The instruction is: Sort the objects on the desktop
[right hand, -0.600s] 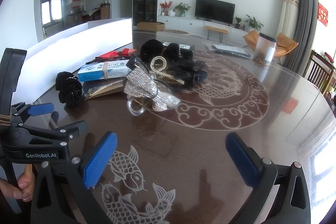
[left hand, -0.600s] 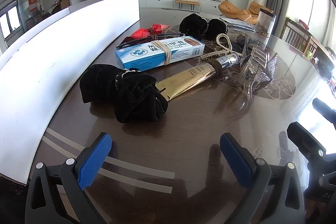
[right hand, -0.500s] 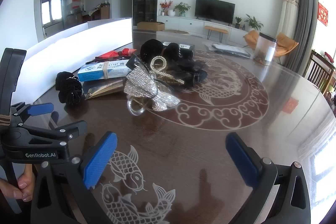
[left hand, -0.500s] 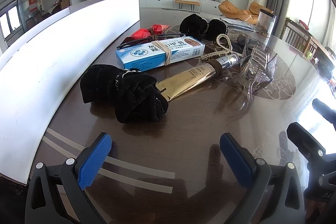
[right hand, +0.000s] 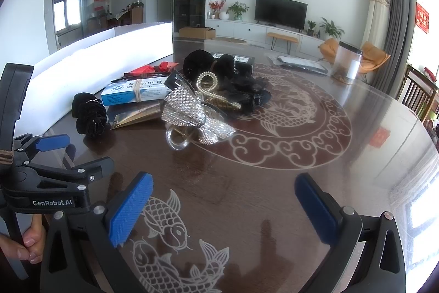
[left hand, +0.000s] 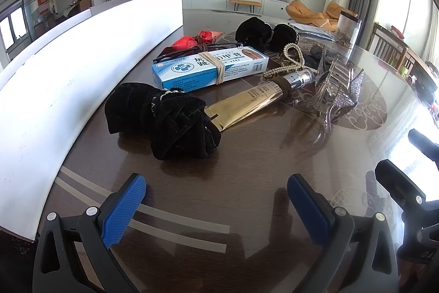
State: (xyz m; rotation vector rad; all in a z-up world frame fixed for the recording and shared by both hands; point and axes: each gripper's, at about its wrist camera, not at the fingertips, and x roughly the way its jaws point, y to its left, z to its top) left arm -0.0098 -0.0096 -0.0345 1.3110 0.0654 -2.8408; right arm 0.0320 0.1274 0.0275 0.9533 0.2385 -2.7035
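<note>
Both claws are hanging wide apart over the dark bench (left hand: 247, 183), holding nothing: the left claw (left hand: 216, 199) and the right claw (right hand: 223, 206). Just past the left one, a black velvet bow (left hand: 162, 117) is lying, soft and light, so pinching its thin middle looks best. Behind it, a slippery gold tube (left hand: 258, 100) and a stiff blue box (left hand: 208, 67) are resting.

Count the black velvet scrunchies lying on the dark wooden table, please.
2 clear ones: a black velvet scrunchie nearest the left gripper, touching the gold tube; another black velvet scrunchie behind the blue-and-white box. More may hide in the black pile beside it.
</note>
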